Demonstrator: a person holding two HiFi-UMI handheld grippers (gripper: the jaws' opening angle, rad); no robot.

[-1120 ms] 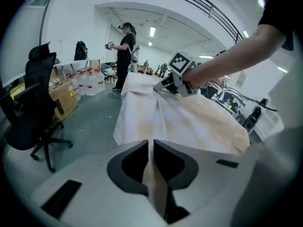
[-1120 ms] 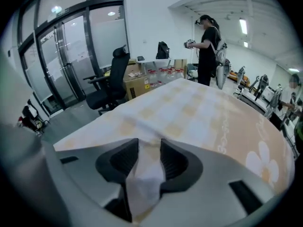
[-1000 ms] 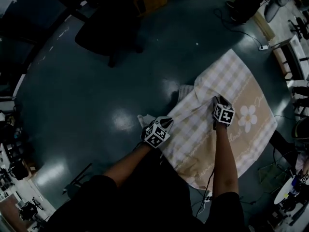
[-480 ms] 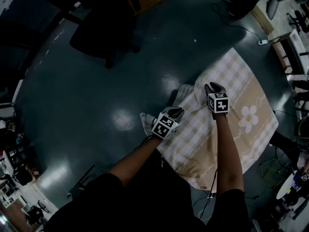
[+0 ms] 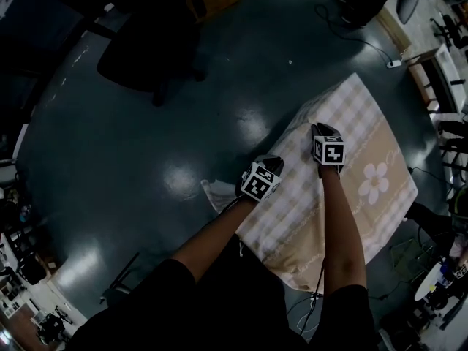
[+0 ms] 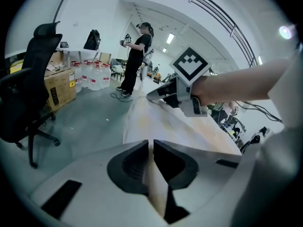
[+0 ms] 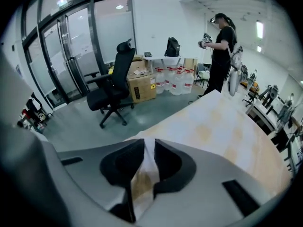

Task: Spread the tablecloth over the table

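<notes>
tablecloth [image 5: 365,181]: draped at the right of the scene; long axis runs near to far; its bulk lies right of both claws; left edge bunched
left claw [image 5: 272,165]: clamped on the near-left edge, beside the hanging corner [image 5: 216,194]
right claw [image 5: 322,129]: farther along that edge; jaws have just been closing, now pinching a fold

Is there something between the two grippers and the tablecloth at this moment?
Nothing visible stands between them. The left gripper is shut on the tablecloth at its edge. The right gripper, whose jaws have just been closing, pinches the same edge.
</notes>
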